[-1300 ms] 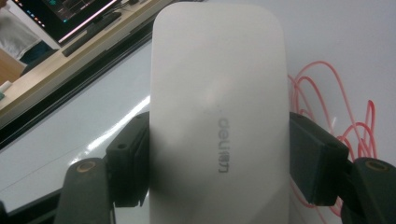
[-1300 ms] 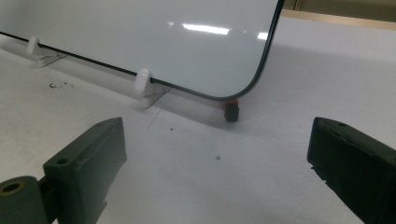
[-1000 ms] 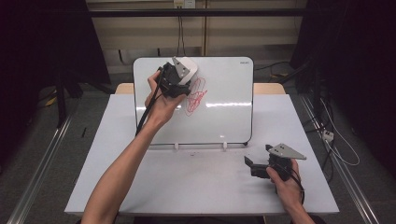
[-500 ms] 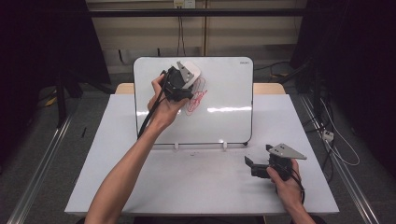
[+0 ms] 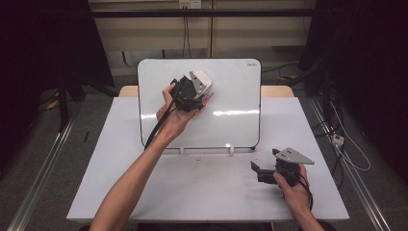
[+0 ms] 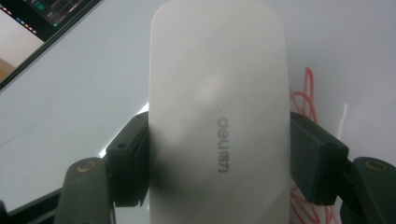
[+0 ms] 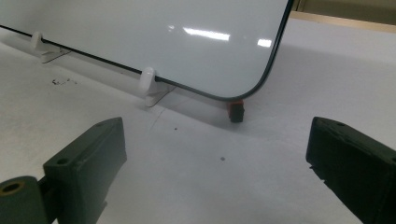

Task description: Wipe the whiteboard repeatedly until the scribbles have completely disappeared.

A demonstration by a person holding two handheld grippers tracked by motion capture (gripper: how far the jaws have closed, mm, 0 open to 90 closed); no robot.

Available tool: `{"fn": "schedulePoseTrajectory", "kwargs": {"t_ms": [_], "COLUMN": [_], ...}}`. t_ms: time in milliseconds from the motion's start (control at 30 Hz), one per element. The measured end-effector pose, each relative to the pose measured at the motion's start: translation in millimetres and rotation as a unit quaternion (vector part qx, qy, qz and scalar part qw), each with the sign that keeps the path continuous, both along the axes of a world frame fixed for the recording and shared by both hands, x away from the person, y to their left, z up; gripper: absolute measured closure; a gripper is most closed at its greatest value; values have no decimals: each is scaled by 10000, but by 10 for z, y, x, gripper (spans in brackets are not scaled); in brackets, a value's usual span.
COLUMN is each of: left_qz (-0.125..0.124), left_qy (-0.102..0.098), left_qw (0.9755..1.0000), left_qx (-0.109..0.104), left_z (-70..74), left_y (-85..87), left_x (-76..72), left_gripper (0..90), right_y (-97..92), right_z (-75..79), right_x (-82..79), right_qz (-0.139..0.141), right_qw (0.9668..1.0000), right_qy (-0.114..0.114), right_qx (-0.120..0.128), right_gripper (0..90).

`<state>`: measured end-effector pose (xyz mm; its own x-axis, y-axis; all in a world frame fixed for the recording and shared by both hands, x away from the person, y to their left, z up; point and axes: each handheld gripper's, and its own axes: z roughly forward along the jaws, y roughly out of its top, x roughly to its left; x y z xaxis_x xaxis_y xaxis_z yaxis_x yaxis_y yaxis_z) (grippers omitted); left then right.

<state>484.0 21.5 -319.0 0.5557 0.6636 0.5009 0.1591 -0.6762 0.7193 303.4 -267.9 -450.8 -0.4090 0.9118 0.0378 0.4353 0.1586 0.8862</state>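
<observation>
A white whiteboard (image 5: 231,125) stands upright on the table. My left gripper (image 5: 195,89) is raised against its upper middle, shut on a white eraser (image 5: 203,81). In the left gripper view the eraser (image 6: 217,116) is clamped between both jaws, its printed back towards the camera, and red scribbles (image 6: 303,98) show on the board to its right. My right gripper (image 5: 257,171) rests low on the table at the front right, below the board's lower right corner. Its jaws (image 7: 215,163) stand wide open with nothing between them.
The white table (image 5: 192,202) has bare room in front of the board. White feet (image 7: 148,81) hold up the board's (image 7: 140,32) lower edge. A small red and black object (image 7: 236,110) sits on the table under its right corner. Dark floor and cables surround the table.
My left gripper has slid a little right and down across the board with the eraser, over the red scribbles. The right gripper has stayed put.
</observation>
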Motion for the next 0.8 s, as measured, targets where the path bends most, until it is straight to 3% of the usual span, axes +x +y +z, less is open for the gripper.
{"fn": "schedulePoseTrajectory", "kwargs": {"t_ms": [333,533,567,800], "left_qz": [-96,-117,-110,-93], "left_qy": [-47,119,79,91], "left_qw": [9999,9999,9999,9999], "left_qx": [35,22,-41,38], "left_z": [-61,17,34,192], "left_y": [-68,-20,-20,36], "left_x": [-67,-13,9,123], "left_gripper": [311,312,312,311], "right_y": [29,10,9,12], "right_z": [2,3,2,3], "right_x": [11,10,12,11], "right_qz": [37,14,11,25], "right_qw": [10000,10000,10000,10000], "right_qy": [-12,-6,5,-1], "right_qx": [-26,-3,-1,20], "right_gripper": [46,46,46,45]}}
